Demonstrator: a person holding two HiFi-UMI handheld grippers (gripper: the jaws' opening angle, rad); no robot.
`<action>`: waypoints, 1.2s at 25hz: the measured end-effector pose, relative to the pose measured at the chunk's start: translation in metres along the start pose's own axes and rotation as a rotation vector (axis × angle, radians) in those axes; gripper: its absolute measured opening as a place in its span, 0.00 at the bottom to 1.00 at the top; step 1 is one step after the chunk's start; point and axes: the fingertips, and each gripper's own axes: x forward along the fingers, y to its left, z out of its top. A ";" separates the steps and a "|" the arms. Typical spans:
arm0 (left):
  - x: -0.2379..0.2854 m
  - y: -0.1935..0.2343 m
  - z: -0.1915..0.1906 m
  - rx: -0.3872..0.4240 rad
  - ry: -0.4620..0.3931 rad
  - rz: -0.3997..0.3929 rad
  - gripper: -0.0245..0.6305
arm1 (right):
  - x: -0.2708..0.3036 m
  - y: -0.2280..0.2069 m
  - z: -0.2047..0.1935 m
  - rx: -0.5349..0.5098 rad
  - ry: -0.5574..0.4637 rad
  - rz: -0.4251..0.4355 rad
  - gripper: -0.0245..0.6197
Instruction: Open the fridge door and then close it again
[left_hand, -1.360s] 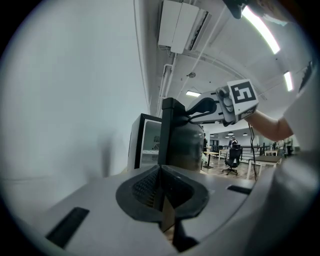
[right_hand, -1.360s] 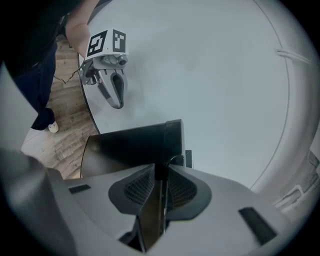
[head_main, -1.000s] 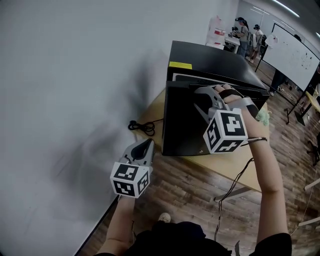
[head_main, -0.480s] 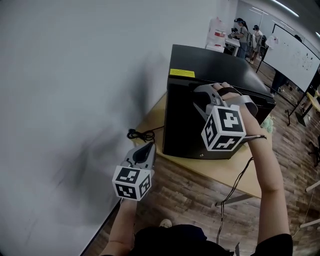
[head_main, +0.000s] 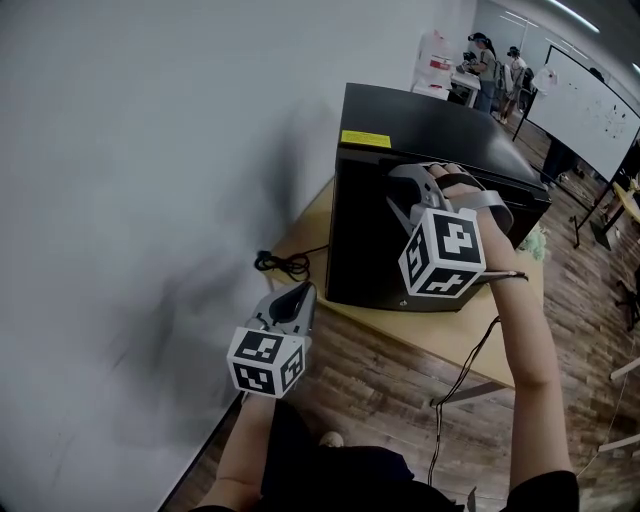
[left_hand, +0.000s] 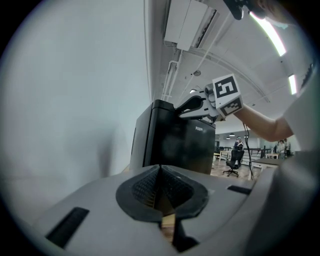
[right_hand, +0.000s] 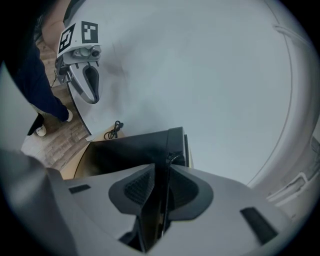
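A black fridge (head_main: 430, 125) is being shown on a wooden table (head_main: 455, 335), centre right in the head view, its door (head_main: 365, 235) sitting flush. A yellow label (head_main: 365, 139) on top is too small to be read. White lettering (left_hand: 201, 128) on the door front, also unreadable, is being shown only in the left gripper view.

The door's top edge is being clamped by the right gripper (head_main: 405, 185), whose jaws have just been closing tighter. Only the right gripper view is showing that thin edge between them.

The left gripper (head_main: 297, 297) is being held at lower left, well apart from the fridge, jaws together on nothing.

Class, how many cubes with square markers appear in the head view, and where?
2. Left cube: low beside the white wall. Right cube: in front of the black fridge. None seems hidden.
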 end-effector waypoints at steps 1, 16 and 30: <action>0.000 0.000 0.001 0.001 -0.001 -0.004 0.05 | 0.000 0.000 0.001 0.004 0.000 -0.005 0.14; 0.011 -0.026 0.007 -0.001 -0.011 -0.170 0.05 | -0.025 0.007 -0.018 0.409 -0.061 -0.209 0.15; 0.018 -0.067 -0.003 0.008 -0.003 -0.255 0.05 | -0.090 0.083 -0.069 1.153 -0.224 -0.167 0.09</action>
